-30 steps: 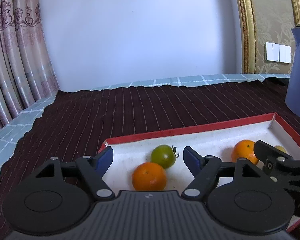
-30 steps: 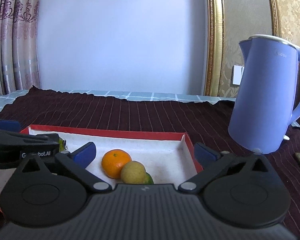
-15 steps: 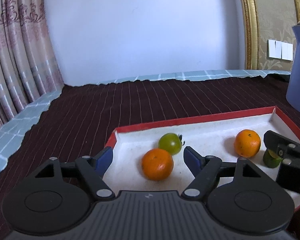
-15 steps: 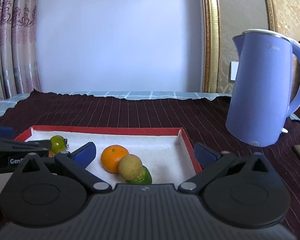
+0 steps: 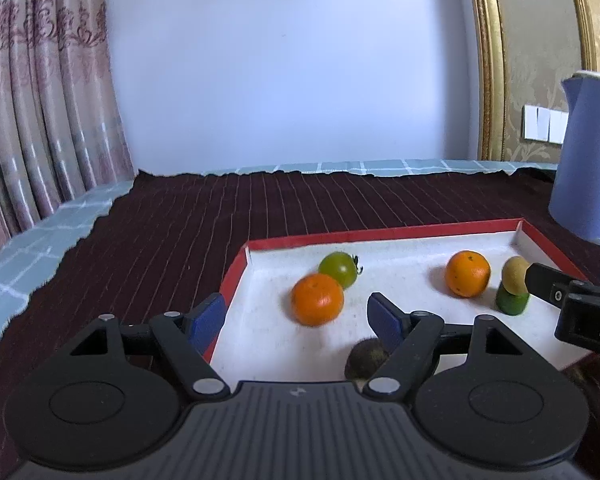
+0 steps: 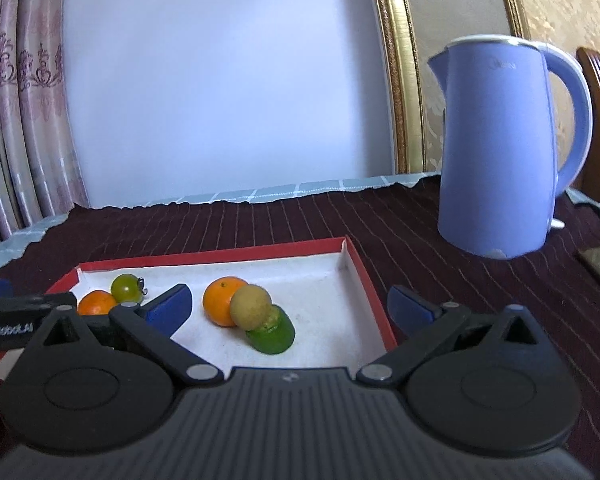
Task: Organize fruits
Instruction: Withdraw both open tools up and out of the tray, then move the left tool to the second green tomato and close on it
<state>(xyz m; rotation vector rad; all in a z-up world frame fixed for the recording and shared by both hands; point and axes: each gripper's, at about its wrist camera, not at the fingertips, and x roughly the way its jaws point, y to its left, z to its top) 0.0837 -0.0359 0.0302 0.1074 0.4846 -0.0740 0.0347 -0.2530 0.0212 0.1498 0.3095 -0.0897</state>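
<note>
Dark maroon striped cloth (image 5: pixel 300 208) covers the work surface, with a pale wall and a patterned curtain (image 5: pixel 40 120) behind it. From the left wrist view, a red-rimmed tray (image 5: pixel 380 236) with a white floor lies on the cloth. The left gripper (image 5: pixel 296 318) stands with its jaws apart and nothing clamped; its left blue pad (image 5: pixel 208 318) sits outside the tray's left rim, its right pad (image 5: pixel 384 320) over the tray floor. An orange (image 5: pixel 317 299) lies beyond the pads, not touched by either. A green tomato (image 5: pixel 339 269) rests against the far side of that orange. A dark fuzzy fruit (image 5: pixel 366 362) lies at the near edge, partly hidden behind the right finger; contact with it cannot be determined. A second orange (image 5: pixel 468 273) lies toward the right end of the tray, near a yellowish round fruit (image 5: pixel 516 269) and a green fruit (image 5: pixel 512 304) just beside the tip of the other gripper. A blue kettle (image 5: pixel 588 168) stands on the cloth beyond the tray. From the right wrist view, the right gripper (image 6: pixel 290 306) is spread wide and carries nothing. Its left pad (image 6: pixel 172 304) is over the tray floor, its right pad (image 6: pixel 408 307) outside the right rim. The yellowish fruit, green fruit and second orange lie between the pads, slightly beyond them, untouched.
</note>
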